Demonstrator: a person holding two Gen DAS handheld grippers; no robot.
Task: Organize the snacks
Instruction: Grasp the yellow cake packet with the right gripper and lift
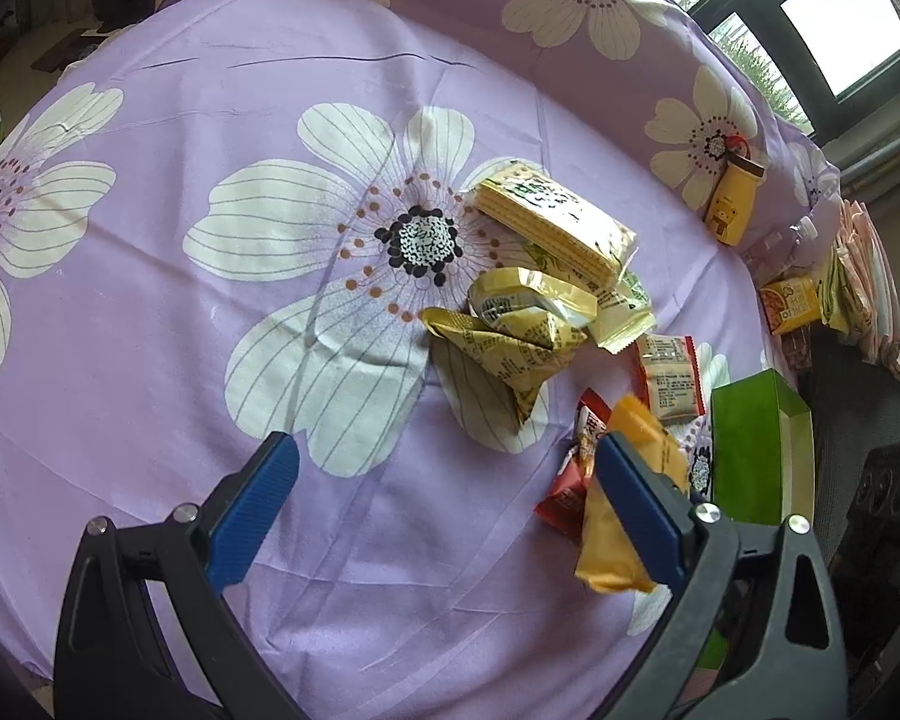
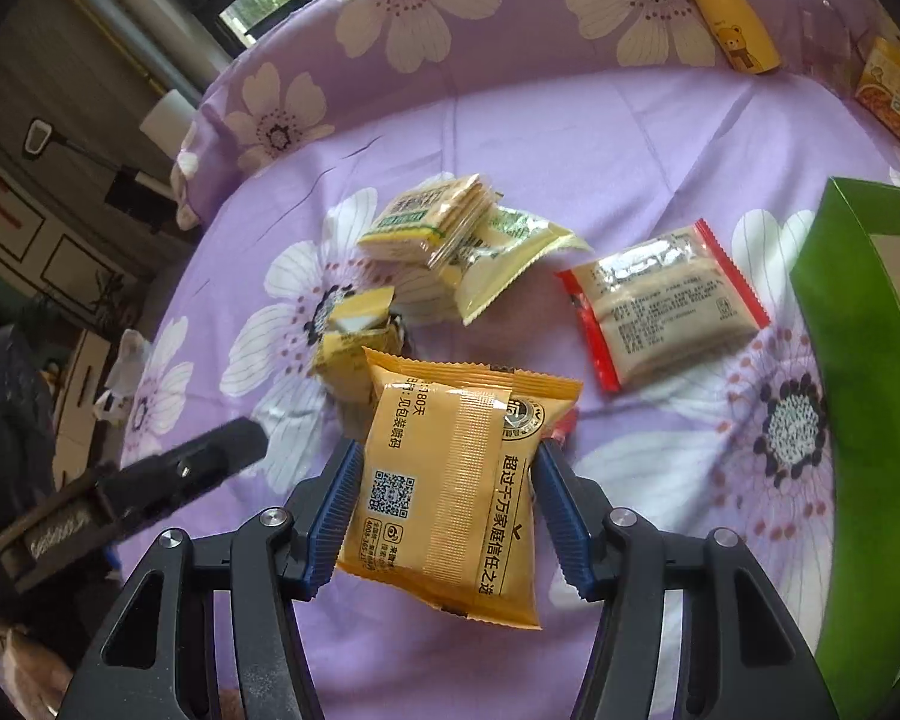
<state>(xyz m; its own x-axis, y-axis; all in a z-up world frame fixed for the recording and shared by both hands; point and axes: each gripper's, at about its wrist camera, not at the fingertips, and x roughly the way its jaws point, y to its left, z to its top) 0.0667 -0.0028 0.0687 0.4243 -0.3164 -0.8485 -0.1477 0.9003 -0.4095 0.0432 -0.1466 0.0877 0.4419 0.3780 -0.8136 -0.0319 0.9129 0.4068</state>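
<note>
My right gripper is shut on an orange snack packet and holds it above the purple flowered cloth. The same packet shows in the left wrist view, partly behind my left finger. My left gripper is open and empty over the cloth, left of the snack pile. A red-edged packet lies beyond the held one, near the green box. Yellow wafer packs and yellow packets lie piled in the middle. A small red packet lies under the orange one.
The green box stands at the right edge of the cloth. A yellow bear-print bottle lies at the back right. More snack bags and a clear bottle sit at the far right. The left gripper's body shows at left.
</note>
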